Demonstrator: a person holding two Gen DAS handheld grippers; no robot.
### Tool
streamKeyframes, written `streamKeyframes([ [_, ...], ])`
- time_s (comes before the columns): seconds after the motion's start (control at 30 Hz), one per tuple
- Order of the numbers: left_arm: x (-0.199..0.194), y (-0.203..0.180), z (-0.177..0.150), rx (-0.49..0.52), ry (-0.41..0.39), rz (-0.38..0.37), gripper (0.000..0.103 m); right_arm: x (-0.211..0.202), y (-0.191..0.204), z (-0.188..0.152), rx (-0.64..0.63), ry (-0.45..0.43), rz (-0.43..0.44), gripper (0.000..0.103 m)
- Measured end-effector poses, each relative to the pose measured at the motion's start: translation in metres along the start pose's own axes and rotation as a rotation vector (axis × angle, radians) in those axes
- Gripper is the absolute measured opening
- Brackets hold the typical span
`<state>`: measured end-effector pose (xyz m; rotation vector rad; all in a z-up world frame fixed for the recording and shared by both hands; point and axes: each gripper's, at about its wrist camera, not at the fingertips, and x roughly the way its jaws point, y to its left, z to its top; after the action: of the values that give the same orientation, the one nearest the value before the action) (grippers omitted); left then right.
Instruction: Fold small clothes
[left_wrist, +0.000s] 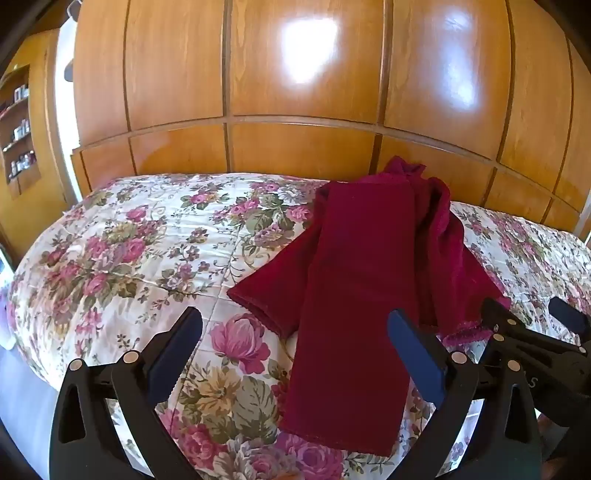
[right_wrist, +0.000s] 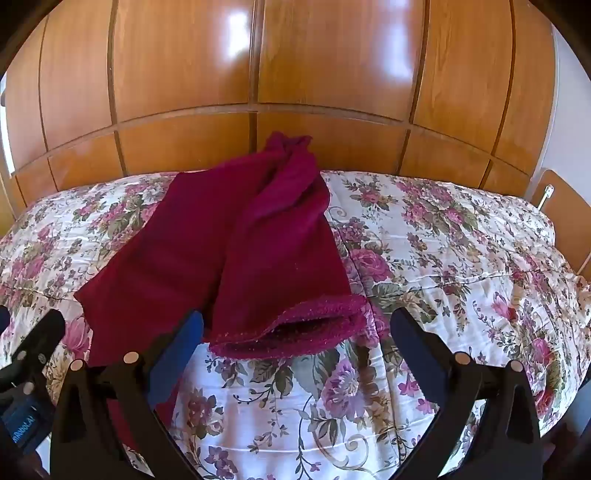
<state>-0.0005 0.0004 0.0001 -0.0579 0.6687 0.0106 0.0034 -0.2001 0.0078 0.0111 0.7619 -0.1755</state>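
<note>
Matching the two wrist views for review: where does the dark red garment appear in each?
Left wrist: dark red garment lies right of centre, running toward the bottom edge.
Right wrist: it lies left of centre, its open hem nearest the camera.
Shared landmark: the wooden wardrobe behind the floral bedspread.

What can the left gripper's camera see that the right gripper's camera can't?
Only the left wrist view shows the shelf of small bottles at the far left, plus the garment's long flat strip reaching toward the camera.

Only the right wrist view shows the garment's open hem, like a little mouth, and a wooden board with a white cord at the far right.

Both show the dark red garment lying on the flowery bedspread, the shiny wooden wardrobe behind, and open fingers holding nothing: left gripper, right gripper.
</note>
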Motion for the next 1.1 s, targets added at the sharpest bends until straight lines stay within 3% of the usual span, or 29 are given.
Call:
streamKeyframes([
  [0.1, 0.001, 0.002, -0.001, -0.01, 0.014, -0.004, 0.099, 0.009, -0.007, -0.002, -0.006, -0.001, 0.001, 0.101],
  [0.13, 0.0, -0.001, 0.0, -0.011, 0.02, -0.003, 0.099, -0.002, -0.006, -0.004, 0.006, -0.038, 0.003, 0.101],
  [1.1, 0.0, -0.014, -0.004, 0.052, 0.029, 0.003, 0.099, 0.002, -0.004, -0.011, -0.007, 0.001, 0.013, 0.101],
])
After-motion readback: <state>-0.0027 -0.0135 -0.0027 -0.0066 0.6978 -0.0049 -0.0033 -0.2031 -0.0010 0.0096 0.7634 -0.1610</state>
